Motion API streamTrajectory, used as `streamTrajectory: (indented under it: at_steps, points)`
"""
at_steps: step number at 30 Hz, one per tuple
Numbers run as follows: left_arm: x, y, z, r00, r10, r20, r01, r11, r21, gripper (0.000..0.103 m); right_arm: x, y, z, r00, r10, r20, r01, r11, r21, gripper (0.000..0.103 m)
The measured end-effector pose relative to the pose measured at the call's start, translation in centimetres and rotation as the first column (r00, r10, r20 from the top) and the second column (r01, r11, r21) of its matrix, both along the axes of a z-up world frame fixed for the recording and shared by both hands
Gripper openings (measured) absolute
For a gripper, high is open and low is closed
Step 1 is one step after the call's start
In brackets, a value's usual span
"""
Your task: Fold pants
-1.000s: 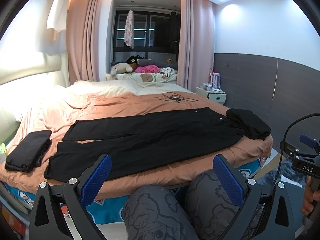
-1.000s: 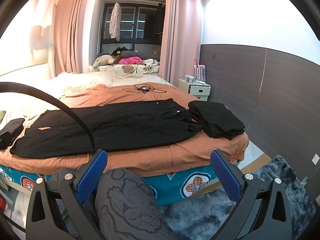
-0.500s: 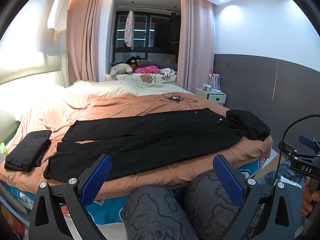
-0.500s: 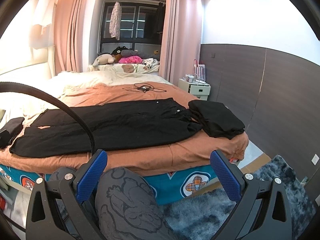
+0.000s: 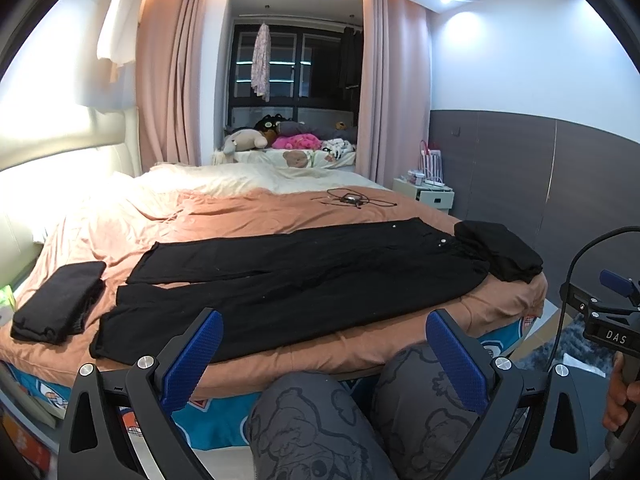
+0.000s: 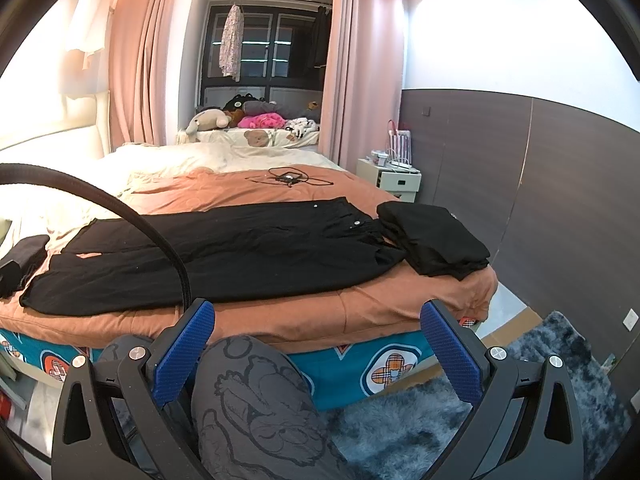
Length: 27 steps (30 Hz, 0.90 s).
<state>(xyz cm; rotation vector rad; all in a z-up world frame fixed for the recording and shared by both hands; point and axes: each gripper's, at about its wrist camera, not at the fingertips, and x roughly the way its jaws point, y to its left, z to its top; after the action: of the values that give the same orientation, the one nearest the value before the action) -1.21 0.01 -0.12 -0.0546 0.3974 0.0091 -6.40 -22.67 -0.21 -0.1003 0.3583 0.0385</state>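
- Your left gripper (image 5: 324, 354) is spread wide, holding nothing, above your knees (image 5: 320, 420).
- Your right gripper (image 6: 318, 344) is likewise wide and empty, short of the bed (image 6: 360, 308).
- The pants (image 5: 288, 276) lie flat and unfolded across the bed's near edge, waist to your right, legs to your left.
- One folded black pile (image 5: 500, 254) touches the waist; another (image 5: 60, 304) lies beside the leg ends.

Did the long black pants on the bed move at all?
No. The long black pants lie flat in the same spot, waistband against the folded black pile, as before.
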Motion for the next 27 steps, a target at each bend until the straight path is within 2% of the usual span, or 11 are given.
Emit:
streamTrajectory:
  at_steps: [17, 27]
  points:
    - [0.0, 0.2, -0.1, 1.0, -0.004, -0.002, 0.004, 1.0, -0.004, 0.103, -0.1, 0.1, 0.1, 1.0, 0.003, 0.0, -0.003, 1.0, 0.002, 0.103]
    - [1.3, 0.5, -0.5, 1.0, 0.006, -0.008, -0.006, 1.0, -0.008, 0.103, 0.5, -0.1, 0.0, 1.0, -0.007, 0.001, 0.007, 1.0, -0.004, 0.103]
